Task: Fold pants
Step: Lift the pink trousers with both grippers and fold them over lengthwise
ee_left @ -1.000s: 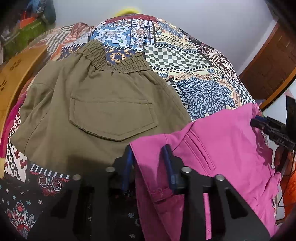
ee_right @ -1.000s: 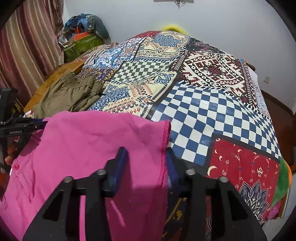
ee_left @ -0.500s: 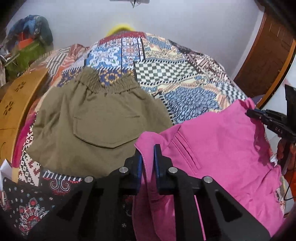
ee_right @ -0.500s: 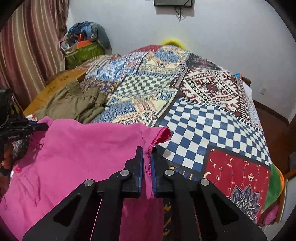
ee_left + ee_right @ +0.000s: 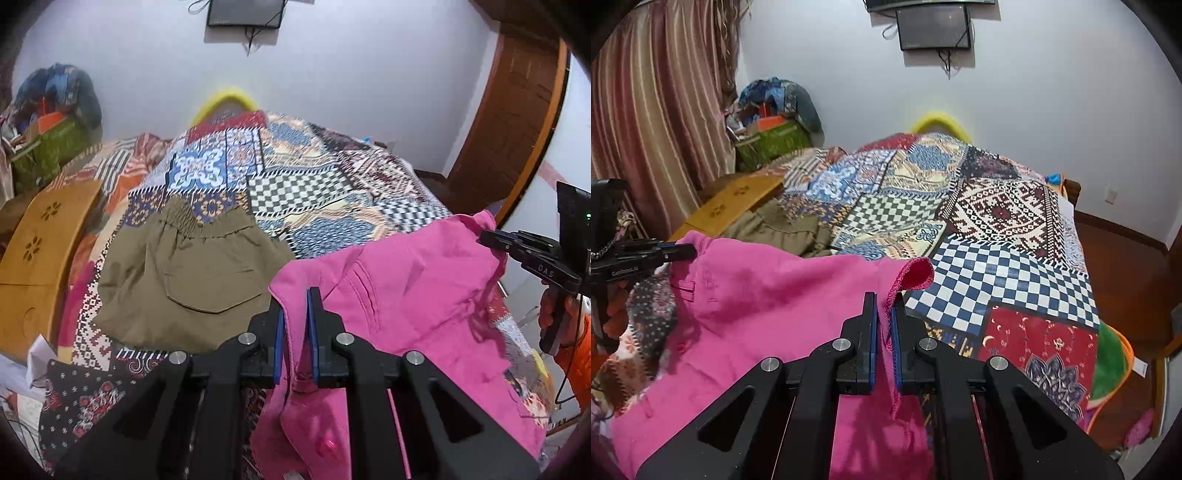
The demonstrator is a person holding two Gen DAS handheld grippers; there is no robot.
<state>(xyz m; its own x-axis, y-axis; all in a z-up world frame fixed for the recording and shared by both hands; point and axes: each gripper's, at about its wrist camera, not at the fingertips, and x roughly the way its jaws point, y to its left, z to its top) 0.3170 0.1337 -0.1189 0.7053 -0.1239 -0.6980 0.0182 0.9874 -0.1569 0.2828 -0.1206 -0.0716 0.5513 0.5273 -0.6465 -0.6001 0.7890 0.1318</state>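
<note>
- Two grippers, one garment: pink pants (image 5: 406, 295) held up over the near edge of the bed (image 5: 1015, 266), sagging between the grips.
- Left gripper (image 5: 294, 314): jaws clamped narrow on the waistband corner.
- Right gripper (image 5: 883, 317): jaws clamped narrow on the stitched hem edge.
- Handling, judged: light, soft, limp cloth; it drapes and creases freely. Seamed edges give the firmest hold.
- Olive shorts (image 5: 192, 280) lie flat, far left on the bed.

Even, soft indoor light; slight motion blur (far bedding); strong fisheye warp w/ dark corners.
</note>
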